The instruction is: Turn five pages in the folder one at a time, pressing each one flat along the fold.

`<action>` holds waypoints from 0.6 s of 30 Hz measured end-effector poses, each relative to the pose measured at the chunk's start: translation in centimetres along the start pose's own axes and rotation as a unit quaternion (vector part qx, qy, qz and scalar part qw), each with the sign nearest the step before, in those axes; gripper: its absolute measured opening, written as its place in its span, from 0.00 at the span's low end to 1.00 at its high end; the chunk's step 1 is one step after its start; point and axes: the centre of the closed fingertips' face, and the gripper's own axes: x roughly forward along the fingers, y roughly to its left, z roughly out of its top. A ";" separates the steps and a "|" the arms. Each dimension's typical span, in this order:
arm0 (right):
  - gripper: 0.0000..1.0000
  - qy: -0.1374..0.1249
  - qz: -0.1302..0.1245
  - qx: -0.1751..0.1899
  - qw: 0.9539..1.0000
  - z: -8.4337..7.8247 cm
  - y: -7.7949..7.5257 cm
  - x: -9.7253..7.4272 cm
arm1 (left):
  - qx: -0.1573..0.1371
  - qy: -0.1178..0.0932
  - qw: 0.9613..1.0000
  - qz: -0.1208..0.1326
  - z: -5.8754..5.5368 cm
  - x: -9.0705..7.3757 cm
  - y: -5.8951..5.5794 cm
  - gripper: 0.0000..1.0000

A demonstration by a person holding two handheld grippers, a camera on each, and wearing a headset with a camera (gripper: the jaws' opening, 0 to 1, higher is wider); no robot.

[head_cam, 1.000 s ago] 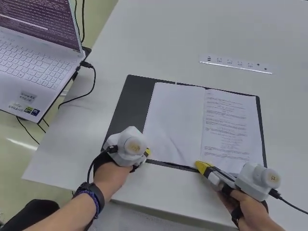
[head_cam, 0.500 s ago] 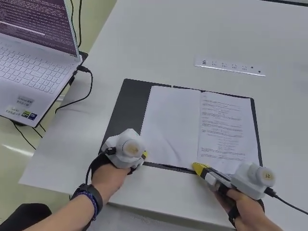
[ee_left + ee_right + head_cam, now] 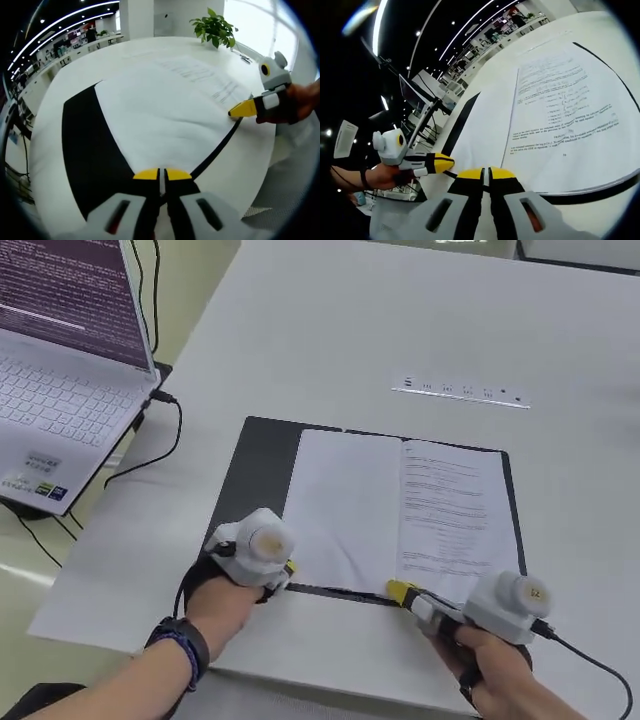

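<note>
Lying open, folder (image 3: 262, 470) spine points away from person; left tool (image 3: 160, 174), right tool (image 3: 486, 173) closed (at near edge).

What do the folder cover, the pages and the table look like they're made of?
The folder cover looks like plastic or coated card: matte black, flat, crisp edges. The pages are thin white paper, one printed, softly rippled. The table is likely laminate: smooth, pale grey, faint sheen.

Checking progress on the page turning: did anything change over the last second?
Nothing visibly moved; the whole-picture shift is the headset camera's. The left gripper stays shut at the near corner of the blank page, the right gripper shut at the foot of the fold, and the folder lies open as before.
</note>
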 end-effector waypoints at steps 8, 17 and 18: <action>0.14 -0.003 0.021 -0.050 0.999 2.6 1.5 -1.1 | 0.000 0.007 1.000 -0.024 1.3 -0.5 -1.6 0.19; 0.30 0.003 0.013 -0.117 0.993 4.5 1.1 -3.6 | -0.016 -0.037 0.998 -0.040 5.1 -2.2 -3.0 0.27; 0.31 0.002 0.013 -0.118 0.993 4.7 1.0 -3.9 | -0.015 -0.039 0.998 -0.041 5.4 -2.4 -3.1 0.29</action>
